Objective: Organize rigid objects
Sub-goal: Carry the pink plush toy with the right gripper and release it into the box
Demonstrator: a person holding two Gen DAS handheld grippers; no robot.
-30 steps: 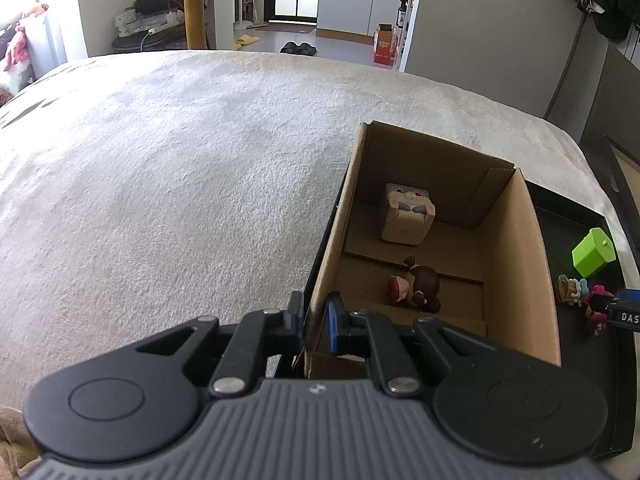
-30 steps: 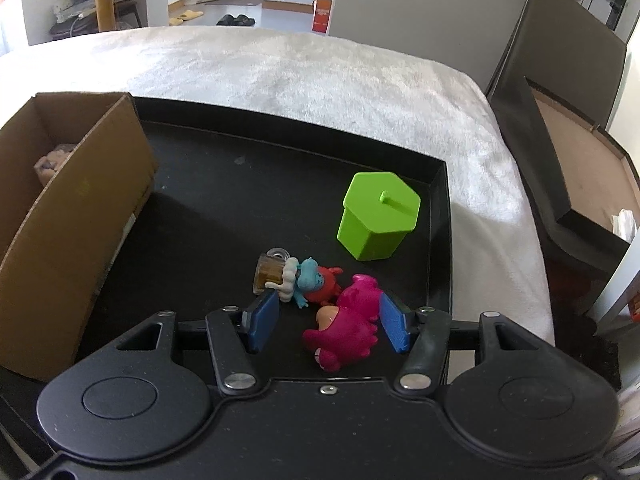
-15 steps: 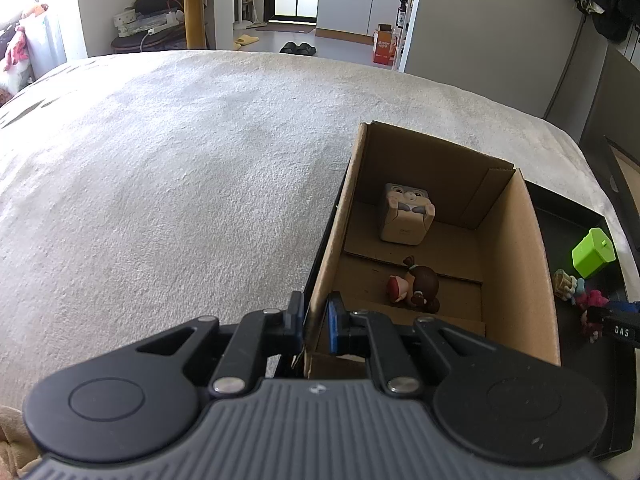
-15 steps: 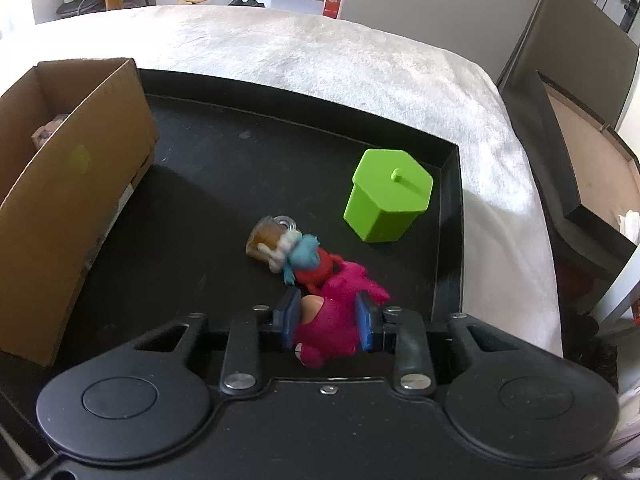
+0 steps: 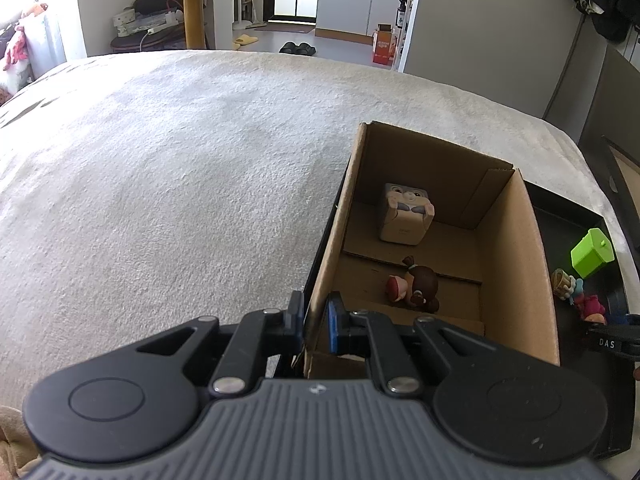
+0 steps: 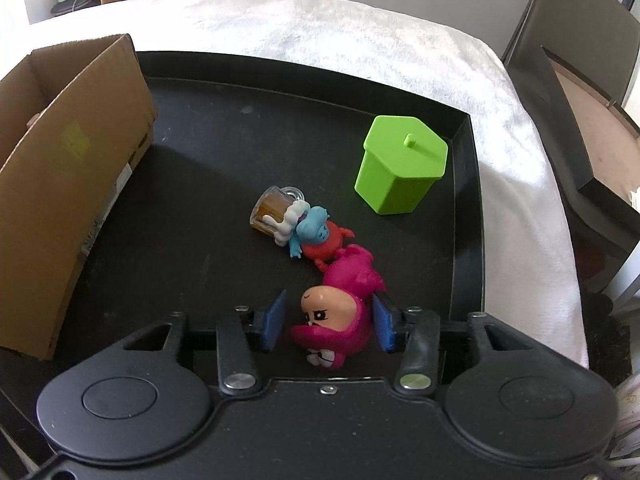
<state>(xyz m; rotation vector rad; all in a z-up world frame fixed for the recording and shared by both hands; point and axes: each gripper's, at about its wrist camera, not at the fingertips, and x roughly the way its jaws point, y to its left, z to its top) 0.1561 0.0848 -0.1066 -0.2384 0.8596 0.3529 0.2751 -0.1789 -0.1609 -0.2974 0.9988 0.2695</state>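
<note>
**Pink figurine (image 6: 336, 320), face-up between the right gripper's (image 6: 329, 322) fingers**

Pinches the cardboard box's (image 5: 516, 264) near wall with the left gripper (image 5: 314, 320), unchanged. Brackets the figurine near the black tray's (image 6: 200, 200) front right corner: now rolled face-up, pads slightly wider than half a second ago, right pad (image 6: 382, 328) touching, left a sliver off. Cannot tell if gripped; pickup likely unsettled. Beneath, white plush blanket (image 5: 160, 180); beyond, sunlit room.

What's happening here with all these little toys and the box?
Someone is tidying toys with two hand-held grippers. The left gripper is clamped on the near wall of a cardboard box, which already holds a cube toy and a small doll. The right gripper straddles a pink figure on the black tray, its fingers seemingly not quite closed. A blue and red figure and a green container also sit on the tray.
</note>
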